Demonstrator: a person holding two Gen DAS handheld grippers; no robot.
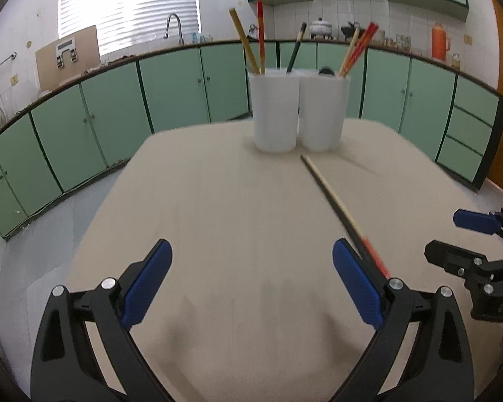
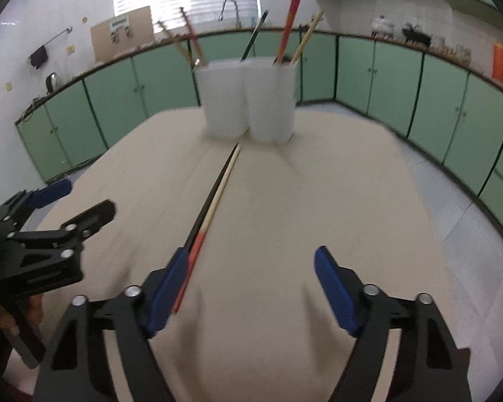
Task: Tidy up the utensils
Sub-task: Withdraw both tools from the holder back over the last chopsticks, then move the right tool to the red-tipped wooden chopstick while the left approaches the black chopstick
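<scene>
The left gripper [image 1: 251, 281] hovers over the beige desk [image 1: 218, 217] with jaws spread wide and nothing between them. Ahead of it stand two white cups [image 1: 276, 110], touching, with chopsticks leaning inside; their lower ends are hidden by the cup walls. A loose pair of chopsticks [image 1: 332, 197] lies just right of its right finger, their red ends cut off behind that finger. Further right, the right gripper [image 2: 251, 288] is likewise wide open and empty, the pair beside its left finger, blurred.
</scene>
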